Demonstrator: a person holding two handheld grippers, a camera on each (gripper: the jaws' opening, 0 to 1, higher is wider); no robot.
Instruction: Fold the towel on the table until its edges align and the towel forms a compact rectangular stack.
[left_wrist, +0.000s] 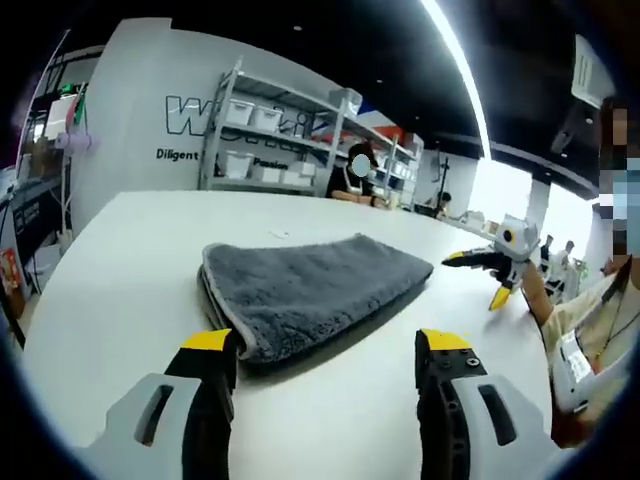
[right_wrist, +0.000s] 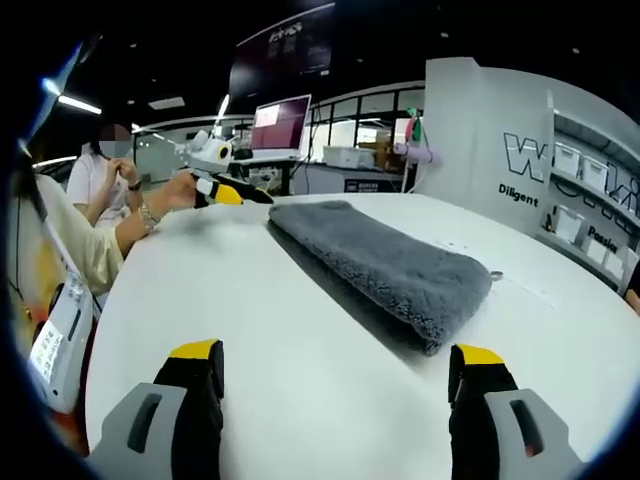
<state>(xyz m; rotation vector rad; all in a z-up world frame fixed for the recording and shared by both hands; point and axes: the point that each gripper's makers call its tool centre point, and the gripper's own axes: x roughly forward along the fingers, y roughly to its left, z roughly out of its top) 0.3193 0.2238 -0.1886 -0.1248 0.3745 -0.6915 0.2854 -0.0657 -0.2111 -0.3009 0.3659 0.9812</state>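
Observation:
A grey towel (left_wrist: 310, 285) lies folded in a thick flat rectangle on the white table (left_wrist: 130, 280). My left gripper (left_wrist: 335, 340) is open just short of the towel's near edge, with nothing between its jaws. At the right, beyond the towel's far corner, the right gripper (left_wrist: 478, 278) is held in a hand above the table. In the right gripper view the towel (right_wrist: 390, 260) stretches away ahead, and my right gripper (right_wrist: 335, 352) stands open over bare table (right_wrist: 250, 330), near the towel's end. The left gripper (right_wrist: 235, 192) shows at the far left, held by a hand.
Metal shelves with white bins (left_wrist: 270, 140) stand behind the table, and a person (left_wrist: 355, 175) sits at its far side. The person's beige sleeve (right_wrist: 90, 250) is at the table's edge. A monitor (right_wrist: 283, 125) and a white pillar (right_wrist: 480, 130) stand beyond.

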